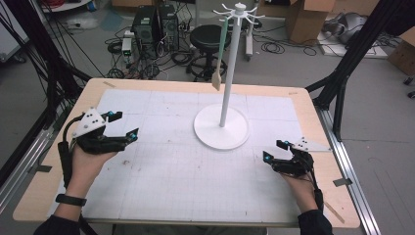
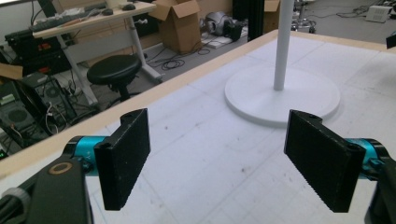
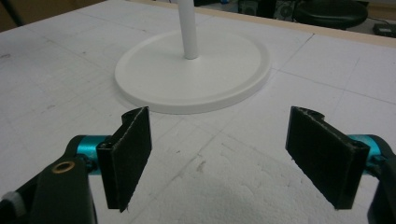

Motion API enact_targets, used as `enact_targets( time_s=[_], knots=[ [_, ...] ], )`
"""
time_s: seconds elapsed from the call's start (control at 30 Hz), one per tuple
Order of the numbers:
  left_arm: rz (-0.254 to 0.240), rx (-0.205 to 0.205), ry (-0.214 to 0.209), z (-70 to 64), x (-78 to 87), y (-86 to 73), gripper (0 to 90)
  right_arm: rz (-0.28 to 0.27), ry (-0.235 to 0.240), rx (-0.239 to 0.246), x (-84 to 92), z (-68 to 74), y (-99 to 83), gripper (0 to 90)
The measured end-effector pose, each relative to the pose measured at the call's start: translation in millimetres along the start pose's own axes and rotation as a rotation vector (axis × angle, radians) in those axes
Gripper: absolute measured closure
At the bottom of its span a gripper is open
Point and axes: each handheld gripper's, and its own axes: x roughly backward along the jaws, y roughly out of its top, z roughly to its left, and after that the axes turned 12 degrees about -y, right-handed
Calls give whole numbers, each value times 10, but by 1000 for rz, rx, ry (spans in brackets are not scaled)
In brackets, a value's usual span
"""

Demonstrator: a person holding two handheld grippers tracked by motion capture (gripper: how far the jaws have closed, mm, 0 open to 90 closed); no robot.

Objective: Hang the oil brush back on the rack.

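Observation:
A white hanging stand rises from a round base (image 1: pixel 210 134) at the middle back of the white mat (image 1: pixel 186 171), with hooks at its top (image 1: pixel 239 12). A spatula (image 1: pixel 218 78) with a pale green handle and a beige head hangs from one hook. My left gripper (image 1: pixel 124 124) rests low at the mat's left, open, with nothing between its jaws. In the left gripper view that gripper (image 2: pixel 222 158) faces the stand's base (image 2: pixel 252 100). My right gripper (image 1: pixel 273 150) sits at the mat's right, open and empty. In the right gripper view it (image 3: pixel 224 158) points at the base (image 3: pixel 154 70).
The wooden table edge (image 1: pixel 195 83) borders the mat. Behind the table stand a black stool (image 1: pixel 209 36), computer towers (image 1: pixel 154 24) among cables, and cardboard boxes (image 1: pixel 306 17). Black frame struts (image 1: pixel 359 44) slant at both sides.

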Motion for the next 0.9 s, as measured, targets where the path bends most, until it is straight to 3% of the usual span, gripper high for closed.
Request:
enact_targets(
  time_s=[0.43, 0.9],
  knots=[
    [37, 67, -6, -31, 2, -604, 215, 1, -15, -12, 12, -67, 6, 209],
    [69, 111, 9, 20, -56, -838, 195, 33, -34, -8, 3, -60, -8, 182]
  ],
)
